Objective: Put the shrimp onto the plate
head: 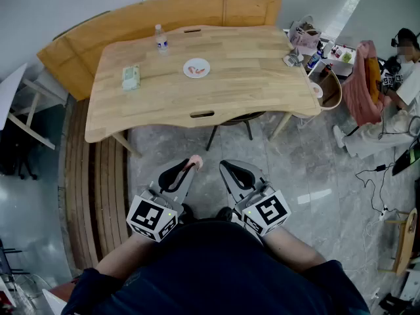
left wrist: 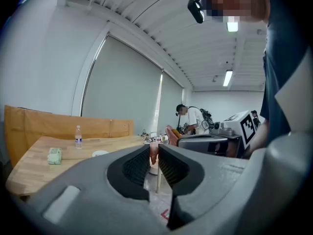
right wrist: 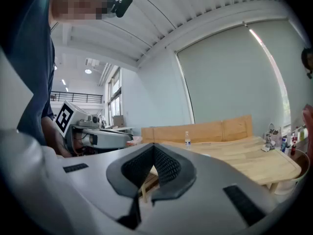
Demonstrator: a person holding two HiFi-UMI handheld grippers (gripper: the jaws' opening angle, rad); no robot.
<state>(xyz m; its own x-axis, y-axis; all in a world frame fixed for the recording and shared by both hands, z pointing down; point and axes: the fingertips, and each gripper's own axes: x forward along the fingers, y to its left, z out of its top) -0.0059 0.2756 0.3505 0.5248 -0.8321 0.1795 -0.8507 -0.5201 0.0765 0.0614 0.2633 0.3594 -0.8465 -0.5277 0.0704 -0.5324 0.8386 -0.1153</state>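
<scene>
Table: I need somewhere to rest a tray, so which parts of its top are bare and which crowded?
Bare: the near half of the table, in front of the plate, and the stretch between plate and right-end clutter. Smaller gap between green packet and plate. Crowded: only the far right corner.

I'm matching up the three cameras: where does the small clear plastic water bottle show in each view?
Head view: the small clear plastic water bottle stands upper left of centre, near the far edge of the light wooden table.
Left gripper view: bottle at the left, just below mid-height.
Right gripper view: bottle just right of centre.
Shared landmark: the curved wooden bench behind it.
</scene>
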